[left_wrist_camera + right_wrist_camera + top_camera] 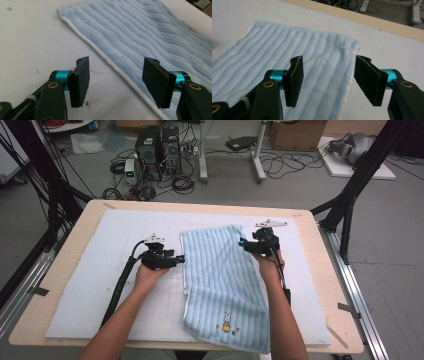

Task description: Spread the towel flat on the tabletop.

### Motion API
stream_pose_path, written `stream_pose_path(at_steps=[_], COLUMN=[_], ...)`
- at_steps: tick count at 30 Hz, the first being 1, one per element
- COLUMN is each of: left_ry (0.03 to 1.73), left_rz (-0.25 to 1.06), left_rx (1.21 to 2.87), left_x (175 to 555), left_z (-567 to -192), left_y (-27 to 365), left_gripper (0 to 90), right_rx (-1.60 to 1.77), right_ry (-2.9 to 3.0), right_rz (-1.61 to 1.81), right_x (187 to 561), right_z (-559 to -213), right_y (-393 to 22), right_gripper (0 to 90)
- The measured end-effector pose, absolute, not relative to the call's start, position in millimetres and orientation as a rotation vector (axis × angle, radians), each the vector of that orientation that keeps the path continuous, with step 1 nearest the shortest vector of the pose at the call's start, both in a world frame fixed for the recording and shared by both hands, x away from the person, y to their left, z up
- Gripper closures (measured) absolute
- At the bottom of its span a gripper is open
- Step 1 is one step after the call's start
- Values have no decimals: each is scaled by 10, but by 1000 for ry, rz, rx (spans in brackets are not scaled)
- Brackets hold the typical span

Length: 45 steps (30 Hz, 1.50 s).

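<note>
A light blue striped towel (222, 280) with a small rabbit motif lies flat on the white mat (100, 285), folded into a long strip that reaches the near edge. My left gripper (180, 259) hovers at the towel's left edge. In the left gripper view its jaws (116, 82) stand open over the towel's (150, 32) white hem, with nothing pressed between them. My right gripper (243, 242) is at the towel's far right corner. In the right gripper view it (328, 80) is open just above the towel's (287, 50) right edge and holds nothing.
The mat covers a wooden table (335, 295). Black frame posts (350, 195) stand at both far corners. Computer towers (157, 147), cables and a cardboard box (297, 134) sit on the floor beyond the table.
</note>
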<state>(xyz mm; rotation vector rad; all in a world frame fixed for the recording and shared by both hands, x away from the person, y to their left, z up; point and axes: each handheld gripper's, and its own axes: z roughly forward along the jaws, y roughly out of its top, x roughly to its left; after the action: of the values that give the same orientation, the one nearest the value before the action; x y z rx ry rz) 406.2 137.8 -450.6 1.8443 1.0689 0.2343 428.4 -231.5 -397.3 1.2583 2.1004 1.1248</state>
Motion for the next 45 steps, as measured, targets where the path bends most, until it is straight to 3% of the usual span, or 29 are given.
stream_pose_path(at_steps=[4,8,11,13,15,31,41,43,45], left_ry=[1040,1007,1023,1007,1001,1252,1261,1254,1271], left_rz=[252,367,458,455,469,448,458,451,418], left_rx=[1927,2020,2061,2060,2067,1858,1848,1832,1788], left_x=[4066,4044,4034,4044,4057,4411,4570,4562,4557], left_z=[-4499,-4502,-4476,-4476,-4475,-4516,-4515,-4502,-4487], left_y=[1181,1011,969,966,956,1706,1847,1846,1857], left_gripper=[396,427,570,791,859,862,852,788,631], right_rx=[1268,1291,1311,1316,1319,1223,1222,1222,1217], right_ry=[2086,2061,2056,2054,2061,2192,2196,2212,2242], right_rz=[1123,1131,1129,1125,1127,1125,1181,1175,1154], right_x=[4148,4058,4028,4012,3999,3920,3999,4062,4139], right_z=[-4009,-4039,-4054,-4057,-4064,-4212,-4235,-4262,-4303], right_y=[-2445,-2564,-2616,-2633,-2629,-2319,-2130,-2059,-1973], right_gripper=[401,401,400,393,391,397,428,450,464])
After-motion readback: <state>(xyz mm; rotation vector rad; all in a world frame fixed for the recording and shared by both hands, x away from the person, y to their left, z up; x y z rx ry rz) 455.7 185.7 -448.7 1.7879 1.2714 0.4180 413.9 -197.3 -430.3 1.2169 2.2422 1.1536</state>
